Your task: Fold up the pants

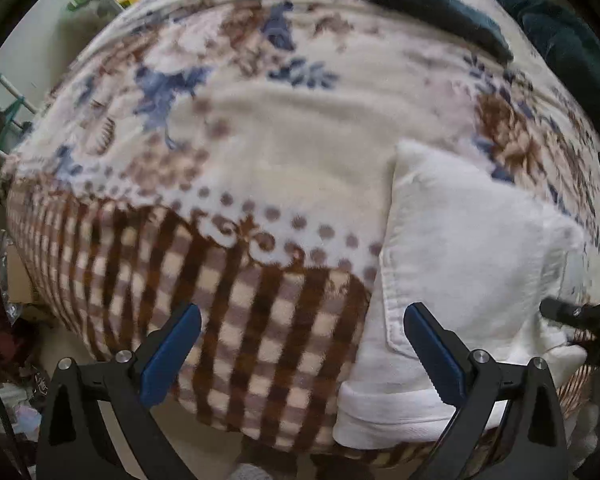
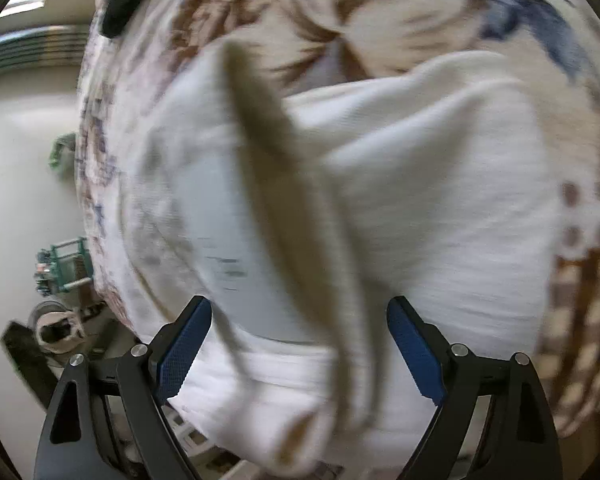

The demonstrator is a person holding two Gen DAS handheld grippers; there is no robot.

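The white pants (image 1: 460, 264) lie folded on a patterned blanket (image 1: 260, 140), at the right of the left wrist view, with the waistband near the bed's front edge. My left gripper (image 1: 302, 354) is open and empty, hovering above the blanket just left of the pants. In the right wrist view the pants (image 2: 420, 200) fill the middle, blurred, with a raised fold of fabric (image 2: 284, 184) standing up between the fingers. My right gripper (image 2: 299, 344) is open just above the pants, its tip (image 1: 560, 312) showing at the right edge of the left wrist view.
A dark teal folded garment (image 1: 436, 12) lies at the far side of the blanket (image 2: 420, 12), with more dark cloth (image 1: 568, 48) beside it. The floor (image 2: 24, 184) lies to the left, with a teal rack (image 2: 60, 264) and clutter near the bed.
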